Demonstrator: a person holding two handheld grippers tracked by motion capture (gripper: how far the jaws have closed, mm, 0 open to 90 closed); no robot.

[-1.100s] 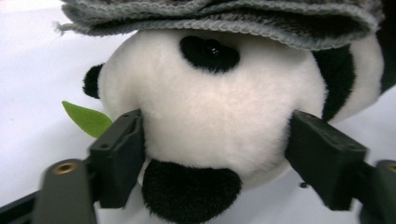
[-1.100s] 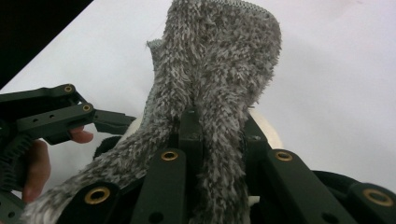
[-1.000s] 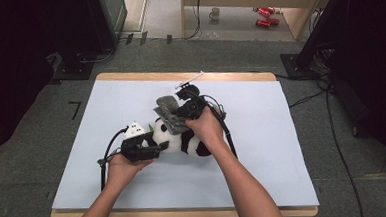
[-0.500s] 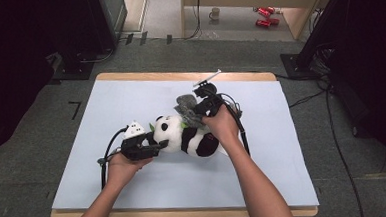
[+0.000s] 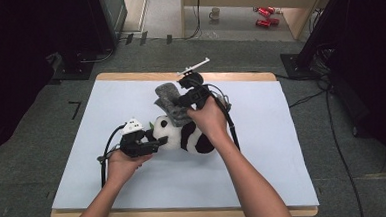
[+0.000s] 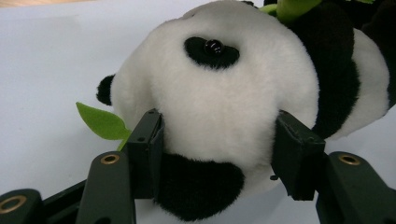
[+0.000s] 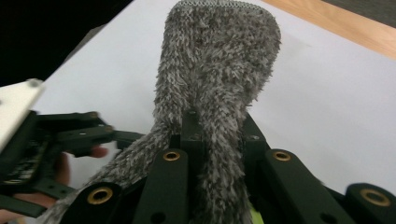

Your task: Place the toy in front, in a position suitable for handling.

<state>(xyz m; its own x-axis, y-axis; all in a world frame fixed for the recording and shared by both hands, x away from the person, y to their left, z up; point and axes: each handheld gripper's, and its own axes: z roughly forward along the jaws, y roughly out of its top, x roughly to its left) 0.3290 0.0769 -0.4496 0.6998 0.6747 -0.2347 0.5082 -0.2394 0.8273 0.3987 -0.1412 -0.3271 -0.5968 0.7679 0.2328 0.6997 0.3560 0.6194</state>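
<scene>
Near the middle of the white-covered tabletop [image 5: 283,149]: black-and-white plush panda [image 5: 185,135] lying on its side, head squeezed between the left gripper [image 5: 151,139] jaws, which have just been closing. Right gripper [image 7: 217,135] clamped on fuzzy grey knitted sock [image 7: 217,65], lifted above the panda. Probably undressing or dressing; next calls for steady holding. Beyond: grey carpet [image 5: 43,146], black cables [image 5: 332,126].

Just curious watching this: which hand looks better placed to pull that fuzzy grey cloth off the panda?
Probably the right: the right gripper is already shut on the grey cloth, while the left gripper pinches the panda's head.
</scene>
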